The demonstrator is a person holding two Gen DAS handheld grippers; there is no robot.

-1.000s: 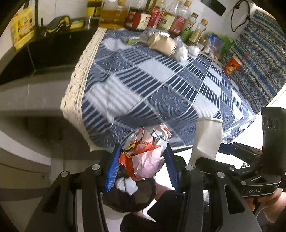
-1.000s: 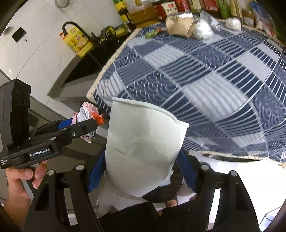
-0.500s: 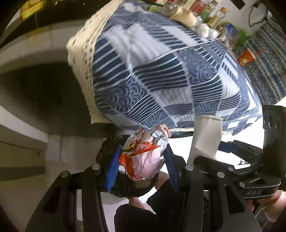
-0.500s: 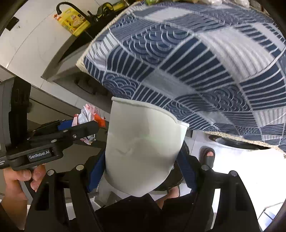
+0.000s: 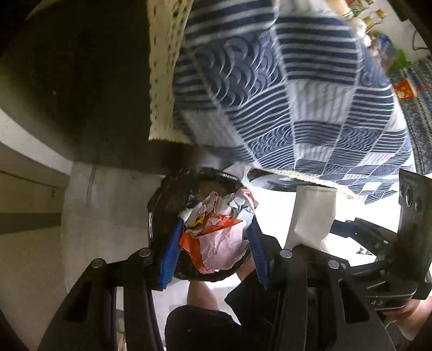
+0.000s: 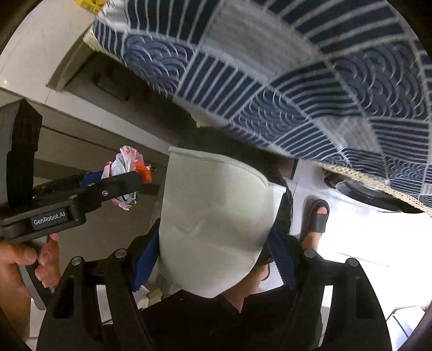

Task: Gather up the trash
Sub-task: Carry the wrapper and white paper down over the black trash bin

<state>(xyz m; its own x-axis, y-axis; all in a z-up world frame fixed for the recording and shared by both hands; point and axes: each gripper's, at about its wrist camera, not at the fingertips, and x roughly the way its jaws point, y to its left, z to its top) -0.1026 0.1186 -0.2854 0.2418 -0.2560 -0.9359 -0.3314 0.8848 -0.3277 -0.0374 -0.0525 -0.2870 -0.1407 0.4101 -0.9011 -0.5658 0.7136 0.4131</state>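
My left gripper (image 5: 214, 237) is shut on a crumpled wrapper (image 5: 216, 229) of orange, pink and silver paper. It hangs just above a round bin with a black liner (image 5: 164, 197) on the floor beside the table. My right gripper (image 6: 216, 240) is shut on a squashed white paper cup (image 6: 216, 216), mouth pointing away from me. The cup (image 5: 313, 213) shows to the right of the wrapper in the left wrist view. In the right wrist view the cup hides most of the bin; only a dark rim (image 6: 286, 201) shows. The left gripper (image 6: 135, 178) with the wrapper (image 6: 125, 162) is at the left there.
The table's blue-and-white patterned cloth (image 5: 283, 89) with a lace edge hangs overhead and close. A dark cabinet recess (image 5: 75, 81) lies to the left. A person's sandalled foot (image 6: 318, 216) stands on the pale floor by the bin. Bottles (image 5: 375, 16) sit far back.
Both grippers have sunk from above the tabletop to below its edge, still holding the wrapper and the cup. The bin has come into full view under the wrapper.
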